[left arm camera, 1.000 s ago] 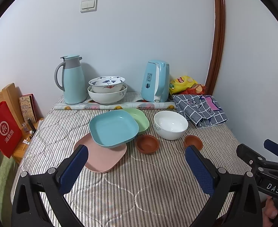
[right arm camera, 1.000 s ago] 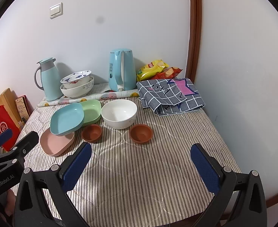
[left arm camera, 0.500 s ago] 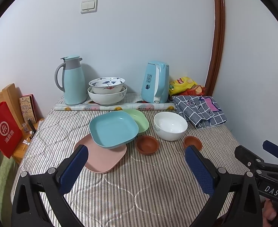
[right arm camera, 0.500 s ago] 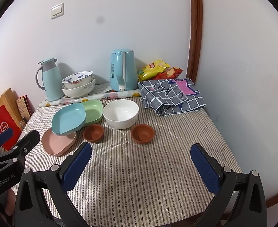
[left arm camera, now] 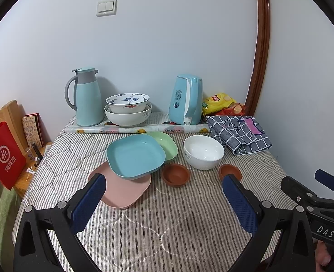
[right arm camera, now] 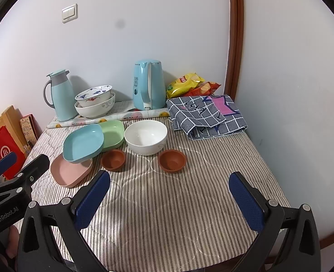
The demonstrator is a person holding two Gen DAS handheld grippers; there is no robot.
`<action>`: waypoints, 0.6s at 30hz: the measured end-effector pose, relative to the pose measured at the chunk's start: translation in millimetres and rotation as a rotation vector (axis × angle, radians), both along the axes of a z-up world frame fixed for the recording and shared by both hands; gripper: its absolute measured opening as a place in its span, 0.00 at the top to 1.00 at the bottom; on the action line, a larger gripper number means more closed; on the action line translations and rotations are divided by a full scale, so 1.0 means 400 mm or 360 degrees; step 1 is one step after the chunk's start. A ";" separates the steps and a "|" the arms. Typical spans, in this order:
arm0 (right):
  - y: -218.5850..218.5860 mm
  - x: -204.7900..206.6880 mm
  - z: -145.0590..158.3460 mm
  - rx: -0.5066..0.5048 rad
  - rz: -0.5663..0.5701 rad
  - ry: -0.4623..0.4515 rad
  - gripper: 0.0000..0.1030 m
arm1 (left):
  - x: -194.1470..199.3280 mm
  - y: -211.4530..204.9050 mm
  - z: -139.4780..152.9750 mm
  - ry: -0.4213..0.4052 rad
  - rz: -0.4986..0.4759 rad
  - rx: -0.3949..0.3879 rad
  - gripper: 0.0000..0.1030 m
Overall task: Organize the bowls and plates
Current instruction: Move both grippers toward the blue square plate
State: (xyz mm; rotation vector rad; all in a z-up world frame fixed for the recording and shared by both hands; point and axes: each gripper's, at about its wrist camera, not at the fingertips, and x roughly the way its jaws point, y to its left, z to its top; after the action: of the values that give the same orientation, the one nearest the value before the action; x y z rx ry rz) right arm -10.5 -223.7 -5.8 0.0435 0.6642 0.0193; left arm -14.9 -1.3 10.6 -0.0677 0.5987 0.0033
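Observation:
On the striped table a blue square plate leans across a pink plate and a green plate. To their right stands a white bowl, flanked by two small brown bowls. The same set shows in the right wrist view: blue plate, white bowl, brown bowls. My left gripper is open near the table's front, with nothing between its fingers. Open too, my right gripper hovers over bare cloth in front of the bowls.
At the back stand a thermos jug, two stacked patterned bowls, a blue kettle, snack bags and a folded checked cloth. A rolled mat lies across. A red bag hangs left of the table.
Both grippers have drifted slightly back and up, so the dishes sit a little higher in each view. Nothing was taken hold of or moved.

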 end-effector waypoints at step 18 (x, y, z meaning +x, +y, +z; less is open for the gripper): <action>0.007 0.037 -0.002 0.0042 0.0017 0.0008 0.00 | 0.038 -0.007 -0.003 0.0031 -0.0026 -0.0003 0.00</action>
State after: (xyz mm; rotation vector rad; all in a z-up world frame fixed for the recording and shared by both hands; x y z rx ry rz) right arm 4.2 -220.9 -6.5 0.0652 0.6695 0.0384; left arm 0.3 -4.1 9.5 -0.0649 0.6189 -0.0123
